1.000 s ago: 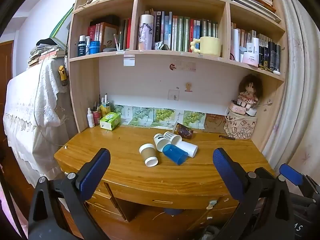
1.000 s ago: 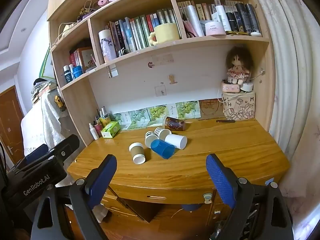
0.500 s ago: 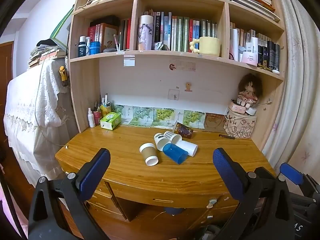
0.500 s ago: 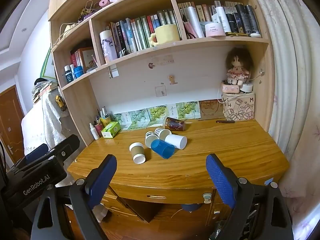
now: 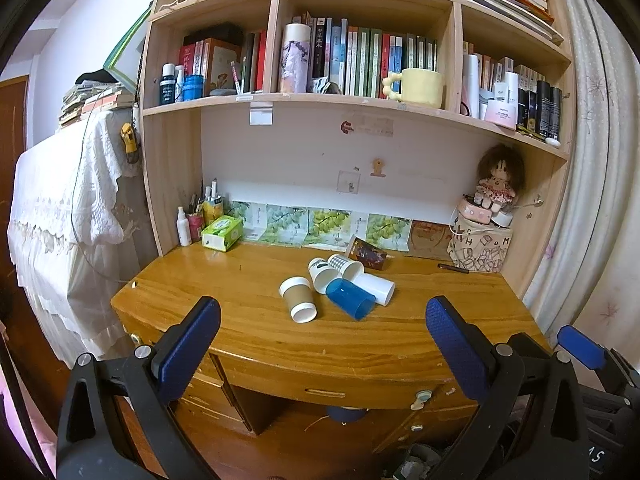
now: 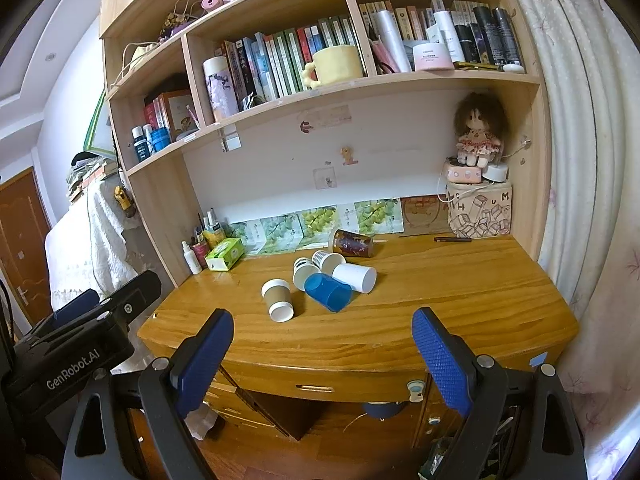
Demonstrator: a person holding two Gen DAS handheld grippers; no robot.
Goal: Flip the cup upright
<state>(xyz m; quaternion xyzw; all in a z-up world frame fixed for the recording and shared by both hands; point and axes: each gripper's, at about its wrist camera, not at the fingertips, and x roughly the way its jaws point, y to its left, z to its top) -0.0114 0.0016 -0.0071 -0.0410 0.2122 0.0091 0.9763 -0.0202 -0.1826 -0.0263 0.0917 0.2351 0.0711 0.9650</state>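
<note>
Several cups lie on their sides in a cluster on the wooden desk (image 5: pixel 248 320): a brown paper cup (image 5: pixel 298 299) (image 6: pixel 277 300), a blue plastic cup (image 5: pixel 350 299) (image 6: pixel 329 292), a white cup (image 5: pixel 375 288) (image 6: pixel 355 277), two patterned paper cups (image 5: pixel 322 274) (image 6: pixel 327 261) and a dark printed cup (image 5: pixel 366 254) (image 6: pixel 352 242) at the back. My left gripper (image 5: pixel 322 332) and right gripper (image 6: pixel 323 346) are both open, held in front of the desk edge, well short of the cups, with nothing between the blue fingers.
A green tissue box (image 5: pixel 222 233) and small bottles (image 5: pixel 184 231) stand at the desk's back left. A patterned box with a doll (image 5: pixel 480 247) fills the back right, a pen (image 5: pixel 453 268) beside it. Bookshelves rise above. A curtain (image 6: pixel 592 160) hangs on the right.
Both views have shifted very slightly; the cups lie as before and both grippers stay open.
</note>
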